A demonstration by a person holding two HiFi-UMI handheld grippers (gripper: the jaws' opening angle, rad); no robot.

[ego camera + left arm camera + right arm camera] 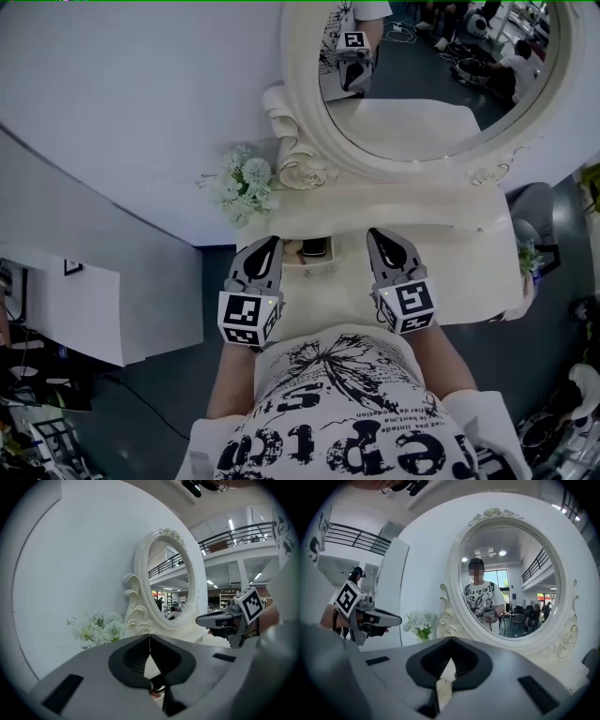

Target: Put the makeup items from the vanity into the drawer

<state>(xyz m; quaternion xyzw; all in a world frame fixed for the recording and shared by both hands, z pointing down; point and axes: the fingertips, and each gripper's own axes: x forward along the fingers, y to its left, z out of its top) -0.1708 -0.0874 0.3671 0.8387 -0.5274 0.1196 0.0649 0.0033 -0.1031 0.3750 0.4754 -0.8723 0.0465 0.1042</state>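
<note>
Left hand-held gripper (270,246): clenching shut, holding nothing, hovering just beside open drawer (314,270). Right hand-held gripper (379,236): clenching shut, empty, hovering over bench (459,253) edge. Dark makeup item (314,248) lying inside drawer, between both.

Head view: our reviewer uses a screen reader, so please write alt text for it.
Seen from above, a person holds the left gripper and right gripper, jaws shut, at the front of a cream vanity with an oval mirror and white flowers at its left.
</note>
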